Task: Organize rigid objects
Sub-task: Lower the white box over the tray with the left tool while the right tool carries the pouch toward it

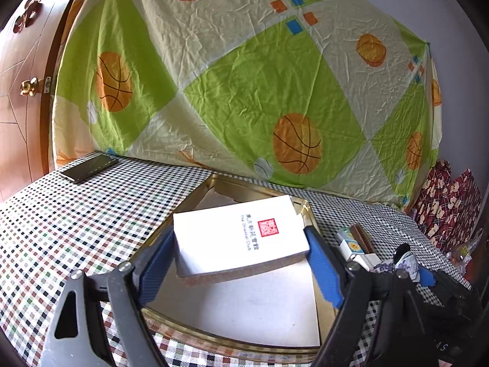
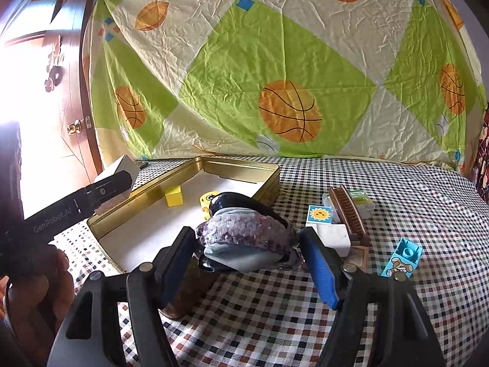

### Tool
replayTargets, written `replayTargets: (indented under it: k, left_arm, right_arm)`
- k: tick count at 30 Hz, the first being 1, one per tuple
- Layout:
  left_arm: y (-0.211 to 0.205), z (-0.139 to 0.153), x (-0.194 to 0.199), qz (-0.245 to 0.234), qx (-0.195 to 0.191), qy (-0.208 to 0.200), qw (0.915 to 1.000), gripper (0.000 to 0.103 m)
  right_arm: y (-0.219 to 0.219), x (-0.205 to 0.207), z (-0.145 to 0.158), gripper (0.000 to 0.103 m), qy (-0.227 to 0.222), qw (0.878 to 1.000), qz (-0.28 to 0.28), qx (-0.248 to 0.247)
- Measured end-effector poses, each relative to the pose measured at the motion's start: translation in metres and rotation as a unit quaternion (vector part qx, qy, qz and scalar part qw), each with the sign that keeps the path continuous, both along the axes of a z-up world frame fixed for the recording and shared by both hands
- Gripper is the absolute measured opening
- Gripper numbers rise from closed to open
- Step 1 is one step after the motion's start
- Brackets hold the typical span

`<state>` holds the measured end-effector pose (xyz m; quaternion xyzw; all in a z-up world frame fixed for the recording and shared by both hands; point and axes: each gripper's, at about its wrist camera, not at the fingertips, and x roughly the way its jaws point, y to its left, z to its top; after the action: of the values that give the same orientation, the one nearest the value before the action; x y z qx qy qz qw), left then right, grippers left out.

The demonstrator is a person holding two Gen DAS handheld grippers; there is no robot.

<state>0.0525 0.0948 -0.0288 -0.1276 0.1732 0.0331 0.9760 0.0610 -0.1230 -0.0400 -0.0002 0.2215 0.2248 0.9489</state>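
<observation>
My left gripper [image 1: 237, 235] is shut on a white box [image 1: 238, 238] with a red seal, blue pads pressing its two sides. It hangs tilted over a gold tin [image 1: 226, 341] lined with white paper. In the right wrist view the same gripper's black finger and the white box [image 2: 120, 166] show at the left, above the gold tin [image 2: 244, 168]. My right gripper [image 2: 247, 238] is shut on a glossy black hair accessory [image 2: 244, 232] wrapped in purple sequined cloth, held just above the tablecloth beside the tin. A yellow block [image 2: 174, 195] and a yellow smiley piece [image 2: 209, 197] lie in the tin.
On the checked tablecloth right of the tin lie a sun-print block [image 2: 319, 214], a white block [image 2: 334, 238], a wooden brush [image 2: 347, 211], a green-labelled item [image 2: 362, 198] and a blue mouse-print block [image 2: 403, 257]. A phone [image 1: 88, 168] lies far left. A basketball-print sheet hangs behind.
</observation>
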Motion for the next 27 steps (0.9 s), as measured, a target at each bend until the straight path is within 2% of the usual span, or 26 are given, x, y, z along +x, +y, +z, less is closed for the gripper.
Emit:
replayTargets:
  k: [9, 27]
  left_arm:
    - [0.010, -0.002, 0.005, 0.009, 0.013, 0.017, 0.9997, 0.083]
    - [0.021, -0.003, 0.000, 0.018, 0.007, 0.009, 0.9998, 0.083]
  right_arm:
    - [0.019, 0.007, 0.004, 0.073, -0.004, 1.000, 0.014, -0.010]
    - [0.032, 0.011, 0.002, 0.073, -0.014, 1.000, 0.020, -0.003]
